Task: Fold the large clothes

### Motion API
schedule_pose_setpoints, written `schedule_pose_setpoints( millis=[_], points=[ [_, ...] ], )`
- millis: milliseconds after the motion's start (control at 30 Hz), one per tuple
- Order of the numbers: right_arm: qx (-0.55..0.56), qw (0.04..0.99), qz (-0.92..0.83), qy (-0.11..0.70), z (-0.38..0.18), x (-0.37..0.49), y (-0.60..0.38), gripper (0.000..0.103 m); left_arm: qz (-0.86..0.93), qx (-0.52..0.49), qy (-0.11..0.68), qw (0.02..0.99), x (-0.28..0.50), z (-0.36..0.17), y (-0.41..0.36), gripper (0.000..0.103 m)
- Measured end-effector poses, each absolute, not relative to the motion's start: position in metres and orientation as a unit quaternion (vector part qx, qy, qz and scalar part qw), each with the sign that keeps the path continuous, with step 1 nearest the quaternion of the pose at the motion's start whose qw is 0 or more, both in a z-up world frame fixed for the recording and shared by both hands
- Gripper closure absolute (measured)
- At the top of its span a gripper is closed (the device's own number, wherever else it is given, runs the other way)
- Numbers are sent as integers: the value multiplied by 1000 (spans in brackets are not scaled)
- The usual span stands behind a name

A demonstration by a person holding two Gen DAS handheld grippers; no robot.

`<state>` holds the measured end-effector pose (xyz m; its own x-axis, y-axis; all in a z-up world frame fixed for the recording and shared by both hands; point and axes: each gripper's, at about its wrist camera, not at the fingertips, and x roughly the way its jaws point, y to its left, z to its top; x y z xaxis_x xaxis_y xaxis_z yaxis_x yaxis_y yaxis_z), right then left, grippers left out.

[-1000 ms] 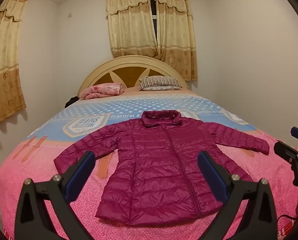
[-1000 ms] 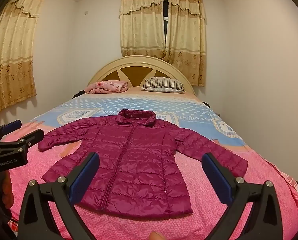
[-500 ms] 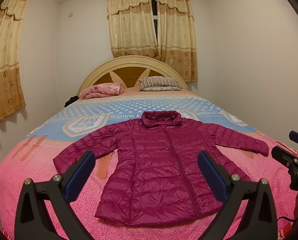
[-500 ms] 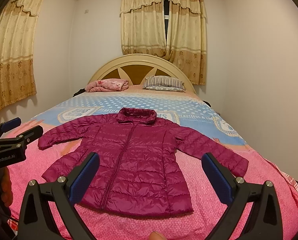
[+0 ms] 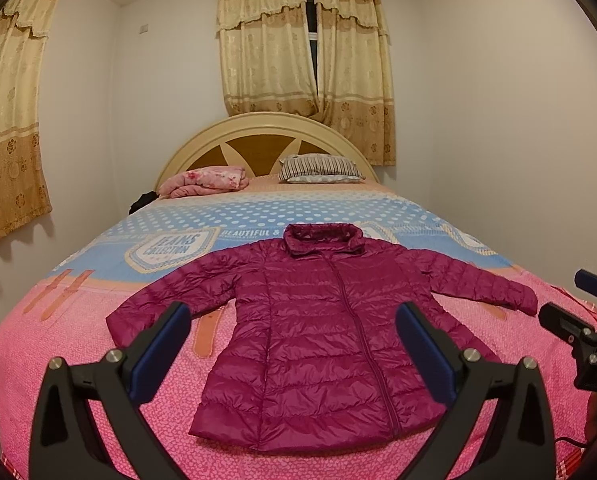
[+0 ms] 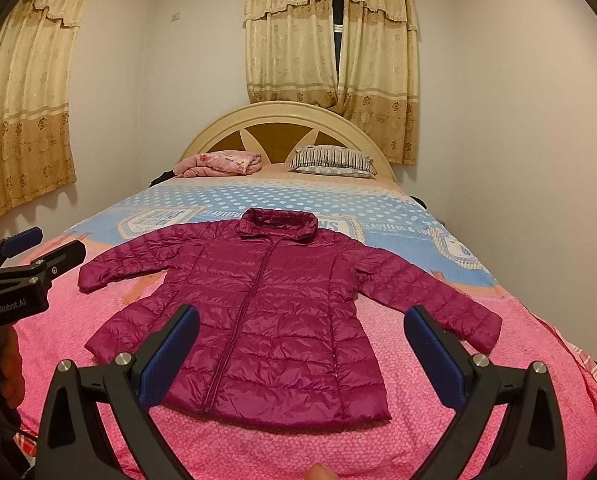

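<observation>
A magenta quilted jacket (image 5: pixel 330 332) lies flat and face up on the bed (image 5: pixel 58 344), zipped, collar toward the headboard (image 5: pixel 258 136) and hem toward the foot, both sleeves spread out to the sides. It rests mostly on the pink speckled part of the bedspread, with the collar reaching onto the blue polka-dot band printed with badge lettering.

The left gripper (image 5: pixel 294 344) hovers above the foot of the bed, its blue-padded fingers (image 5: pixel 166 344) spread wide apart with nothing between them, framing the jacket's lower half from above. The right gripper (image 6: pixel 302 344) hangs beside it in the same way, fingers (image 6: pixel 434 352) wide apart and holding nothing. Neither touches the jacket.

At the head of the bed a folded pink floral blanket (image 5: pixel 206 180) sits on the left and a striped pillow (image 5: pixel 320 166) on the right, both against the arched cream-and-brown headboard. Behind it, beige patterned curtains (image 5: pixel 302 44) hang almost drawn over a window on the back wall, and another curtain (image 5: pixel 8 120) covers the left wall. The walls are plain white, and small recessed lights dot the ceiling.
</observation>
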<state>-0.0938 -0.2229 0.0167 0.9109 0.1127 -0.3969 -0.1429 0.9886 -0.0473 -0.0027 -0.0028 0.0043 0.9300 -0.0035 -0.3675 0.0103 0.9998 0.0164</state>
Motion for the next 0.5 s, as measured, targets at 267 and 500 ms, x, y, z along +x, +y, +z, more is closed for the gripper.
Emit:
schedule_pose_setpoints(
  millis=[267, 500],
  points=[
    [-39, 976, 68, 202, 17, -94, -222, 1, -3, 7, 187, 982, -3, 4, -3, 0],
    [-43, 975, 70, 205, 14, -93, -220, 1, -2, 6, 187, 982, -2, 2, -4, 0]
  ],
)
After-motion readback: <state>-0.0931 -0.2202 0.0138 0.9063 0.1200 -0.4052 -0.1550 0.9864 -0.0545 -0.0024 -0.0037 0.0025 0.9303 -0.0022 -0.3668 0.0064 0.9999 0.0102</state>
